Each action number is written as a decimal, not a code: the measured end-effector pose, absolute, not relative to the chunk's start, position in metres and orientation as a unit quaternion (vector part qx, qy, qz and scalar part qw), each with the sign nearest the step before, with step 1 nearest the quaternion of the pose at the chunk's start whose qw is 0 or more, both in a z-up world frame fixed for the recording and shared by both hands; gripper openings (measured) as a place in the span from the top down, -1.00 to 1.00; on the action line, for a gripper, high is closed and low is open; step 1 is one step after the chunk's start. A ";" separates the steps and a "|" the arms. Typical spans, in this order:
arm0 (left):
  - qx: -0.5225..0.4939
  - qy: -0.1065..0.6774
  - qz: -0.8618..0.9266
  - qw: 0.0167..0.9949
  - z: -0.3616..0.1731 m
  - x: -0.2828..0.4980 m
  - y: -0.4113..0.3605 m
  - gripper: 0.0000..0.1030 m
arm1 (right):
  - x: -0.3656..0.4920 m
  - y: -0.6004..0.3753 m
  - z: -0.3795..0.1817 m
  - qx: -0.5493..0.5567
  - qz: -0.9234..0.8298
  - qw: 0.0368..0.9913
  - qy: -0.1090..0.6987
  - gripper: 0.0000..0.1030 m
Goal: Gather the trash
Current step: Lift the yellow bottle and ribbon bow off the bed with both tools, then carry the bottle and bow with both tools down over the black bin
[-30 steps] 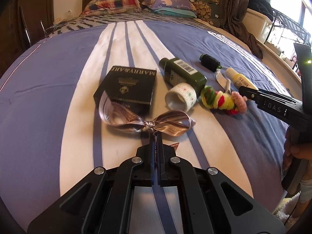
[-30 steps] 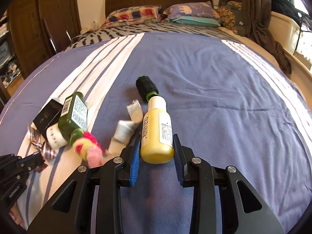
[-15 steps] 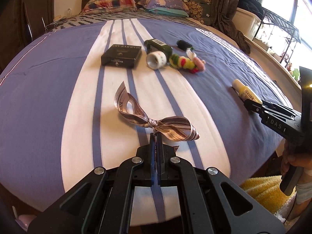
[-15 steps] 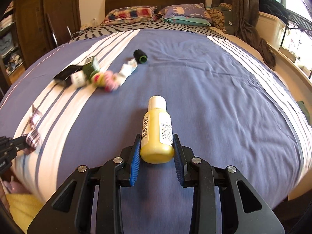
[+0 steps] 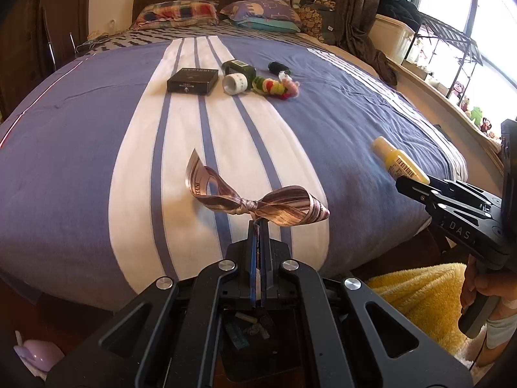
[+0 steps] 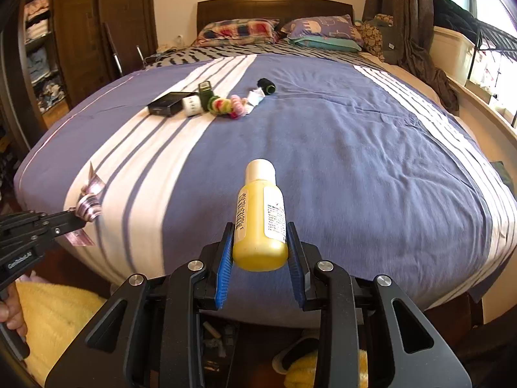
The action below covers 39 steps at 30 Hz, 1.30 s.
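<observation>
My left gripper (image 5: 258,226) is shut on a striped pink ribbon bow (image 5: 255,199) and holds it above the bed's foot edge; it also shows in the right wrist view (image 6: 89,205). My right gripper (image 6: 260,236) is shut on a yellow bottle with a white cap (image 6: 260,220), which also shows in the left wrist view (image 5: 399,161). On the bed (image 5: 80,135) lie a black box (image 5: 193,80), a white tape roll (image 5: 235,84), a green bottle (image 5: 240,66), a colourful pompom toy (image 5: 274,86) and a black spool (image 5: 278,67).
Below both grippers is a dark bin with scraps (image 5: 247,326), also in the right wrist view (image 6: 216,336). A yellow fluffy rug (image 5: 416,294) lies on the floor. Pillows (image 5: 181,13) and headboard are at the far end. A rack (image 5: 449,48) stands by the window.
Both grippers have pulled back from the pile of items to the foot of the bed, carrying the ribbon and the yellow bottle. The bin has come into view below.
</observation>
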State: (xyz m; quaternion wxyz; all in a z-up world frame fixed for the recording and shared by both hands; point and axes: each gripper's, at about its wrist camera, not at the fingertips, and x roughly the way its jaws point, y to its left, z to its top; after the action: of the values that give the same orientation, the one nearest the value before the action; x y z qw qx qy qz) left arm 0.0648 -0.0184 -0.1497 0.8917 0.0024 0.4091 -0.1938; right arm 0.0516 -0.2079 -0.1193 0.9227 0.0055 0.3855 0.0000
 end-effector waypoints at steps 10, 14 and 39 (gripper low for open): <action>0.008 0.414 -0.203 0.887 -0.158 0.022 -0.014 1.00 | 0.000 -0.189 -0.121 0.014 0.046 0.921 0.387 0.38; 0.010 0.432 -0.205 0.878 -0.175 0.011 -0.015 1.00 | -0.011 -0.185 -0.137 0.016 0.054 0.912 0.406 0.38; -0.020 0.568 -0.214 0.795 -0.315 0.010 -0.014 1.00 | -0.007 -0.150 -0.270 0.031 0.097 0.821 0.562 0.38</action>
State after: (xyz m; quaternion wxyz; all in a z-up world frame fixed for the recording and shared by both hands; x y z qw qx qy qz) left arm 0.0097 -0.0138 -0.3150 0.7946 -0.0198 0.5679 -0.2138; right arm -0.0071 -0.1504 -0.2702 0.8211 0.0311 0.5617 0.0968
